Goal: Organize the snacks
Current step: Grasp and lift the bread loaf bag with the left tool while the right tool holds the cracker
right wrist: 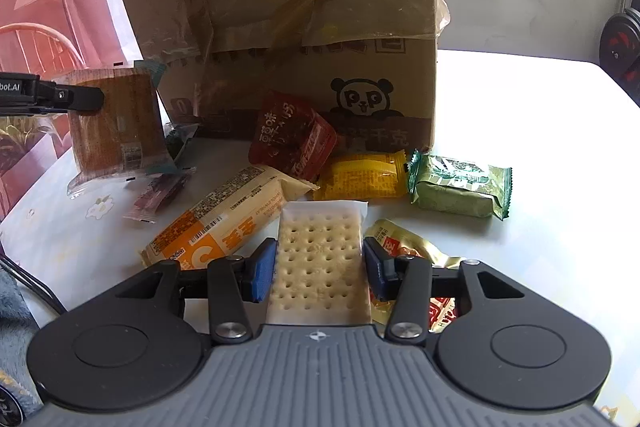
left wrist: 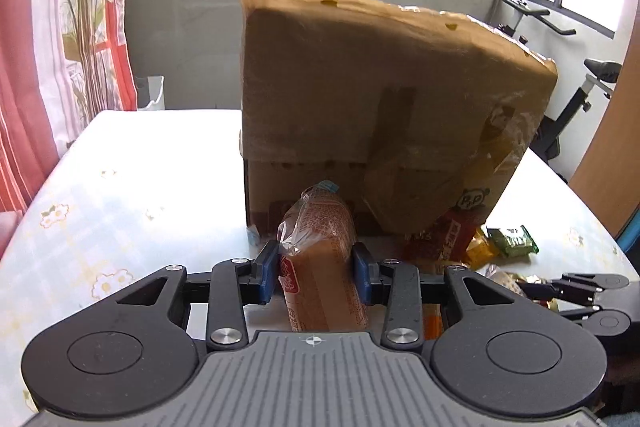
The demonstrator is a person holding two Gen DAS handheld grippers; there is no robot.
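Left gripper (left wrist: 316,269) is clamped on a brown cake pack (left wrist: 320,259), blue pads (left wrist: 266,271) pressed on both long sides; the pack is held on edge, nose pointing away toward the cardboard box (left wrist: 380,107). In the right wrist view the same pack (right wrist: 114,131) is seen clear of the surface (right wrist: 520,227), so a lift-and-carry is judged to be the step in hand. No earlier picture is given.

Right gripper (right wrist: 320,269) is clenched on a clear-wrapped cracker pack (right wrist: 320,259), gripped across its width, flat face up. It is held low over the snack pile, probably waiting for its turn.

Both grippers are pitched down and forward toward the box, left one to the left of the right one, apart from it.

Beyond the grippers, loose snacks are left on the surface in front of the box: an orange-and-cream pack (right wrist: 224,223), a red pack (right wrist: 296,135) leaning at the box foot, a yellow pack (right wrist: 364,175), a green pack (right wrist: 460,187), a gold pack (right wrist: 404,243) beside the right gripper, and a small pink-brown sachet (right wrist: 156,195).

The box is seen with taped flaps; its opening is not visible, so whether anything is inside cannot be told. Sorting is judged barely begun.
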